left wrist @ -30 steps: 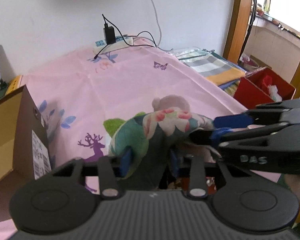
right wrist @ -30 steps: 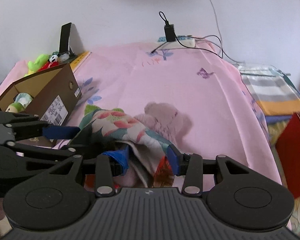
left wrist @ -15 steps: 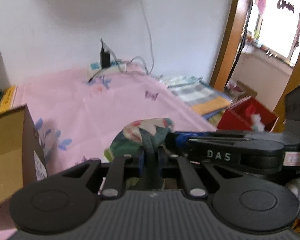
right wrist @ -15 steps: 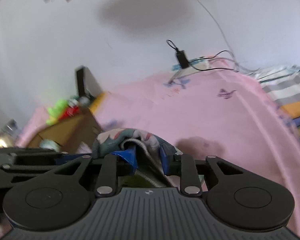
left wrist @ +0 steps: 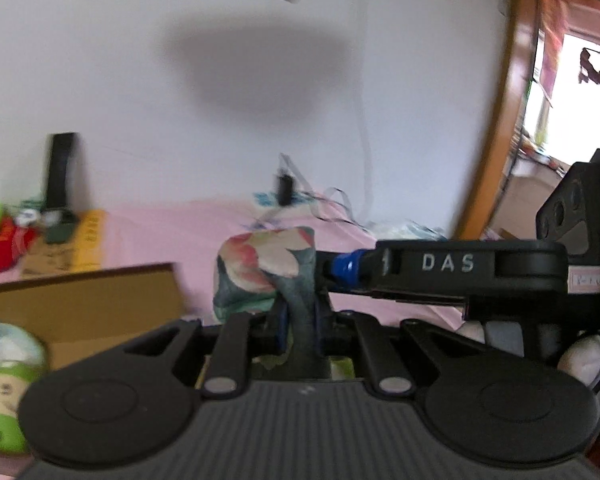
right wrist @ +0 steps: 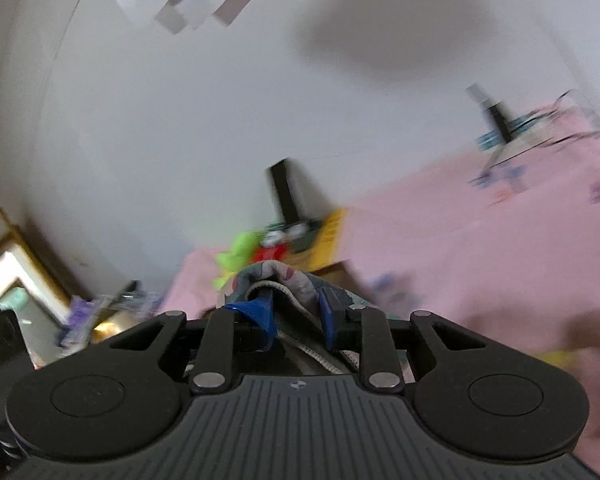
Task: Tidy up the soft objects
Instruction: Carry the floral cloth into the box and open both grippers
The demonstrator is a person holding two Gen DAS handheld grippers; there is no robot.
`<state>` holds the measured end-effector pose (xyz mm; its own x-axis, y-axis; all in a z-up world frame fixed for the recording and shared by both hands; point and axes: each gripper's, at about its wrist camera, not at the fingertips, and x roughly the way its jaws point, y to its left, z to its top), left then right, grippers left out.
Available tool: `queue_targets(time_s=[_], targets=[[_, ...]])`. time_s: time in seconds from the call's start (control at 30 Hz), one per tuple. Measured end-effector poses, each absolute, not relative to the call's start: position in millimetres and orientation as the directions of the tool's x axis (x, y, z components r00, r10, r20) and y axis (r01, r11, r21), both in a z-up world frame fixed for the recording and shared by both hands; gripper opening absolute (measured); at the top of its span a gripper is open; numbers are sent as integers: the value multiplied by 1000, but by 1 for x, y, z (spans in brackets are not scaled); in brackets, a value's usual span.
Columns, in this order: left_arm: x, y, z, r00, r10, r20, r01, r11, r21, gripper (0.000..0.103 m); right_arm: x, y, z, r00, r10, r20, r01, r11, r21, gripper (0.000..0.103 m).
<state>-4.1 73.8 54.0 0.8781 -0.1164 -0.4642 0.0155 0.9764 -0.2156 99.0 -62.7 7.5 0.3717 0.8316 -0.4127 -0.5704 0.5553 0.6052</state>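
A floral cloth item [left wrist: 266,268], teal with pink and cream flowers, hangs above the pink bed sheet [left wrist: 160,236]. My left gripper [left wrist: 298,326] is shut on its lower fold. In the left wrist view my right gripper [left wrist: 340,270] reaches in from the right and pinches the same cloth. The right wrist view shows the floral cloth [right wrist: 276,280] bunched between the blue pads of my right gripper [right wrist: 296,316], which is shut on it. Both views are blurred by motion.
An open cardboard box [left wrist: 80,300] lies at the left with a green and white soft toy [left wrist: 8,384] in it. More plush toys [right wrist: 240,252] sit by the wall near a black stand [right wrist: 286,196]. A charger and cables [left wrist: 286,190] lie at the bed's far edge.
Both grippers closed on the floral cloth and lifted it off the bed. Both views swung up toward the wall and left toward the box; the pink plush under the cloth is gone from view.
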Motion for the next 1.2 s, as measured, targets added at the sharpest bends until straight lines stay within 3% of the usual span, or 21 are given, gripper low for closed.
queue_targets(time_s=[0.43,0.73,0.83,0.87,0.97,1.0,1.2], targets=[[-45,225,41,870,124,-477,-232,957,-174,7,78,119,-2,166,900,-403,-681,400,614,7],[-52,298,-17,790,147,-595,-337,915,-223,8,61,188,-48,46,837,-545,-661,434,612,9],[-56,306,-33,755,156,-637,-356,913,-199,19,55,201,-63,-6,812,-584,-638,446,627,12],[-58,307,-37,750,153,-644,-357,913,-199,35,52,205,-66,-13,802,-597,-638,453,622,12],[-62,311,-44,733,133,-667,-357,910,-210,39,44,215,-70,-23,774,-633,-670,458,584,13],[-64,312,-45,726,137,-674,-365,908,-208,48,43,217,-72,-25,768,-640,-676,458,577,13],[-78,309,-44,718,105,-688,-354,906,-231,51,39,223,-75,-51,735,-676,-691,462,555,13]])
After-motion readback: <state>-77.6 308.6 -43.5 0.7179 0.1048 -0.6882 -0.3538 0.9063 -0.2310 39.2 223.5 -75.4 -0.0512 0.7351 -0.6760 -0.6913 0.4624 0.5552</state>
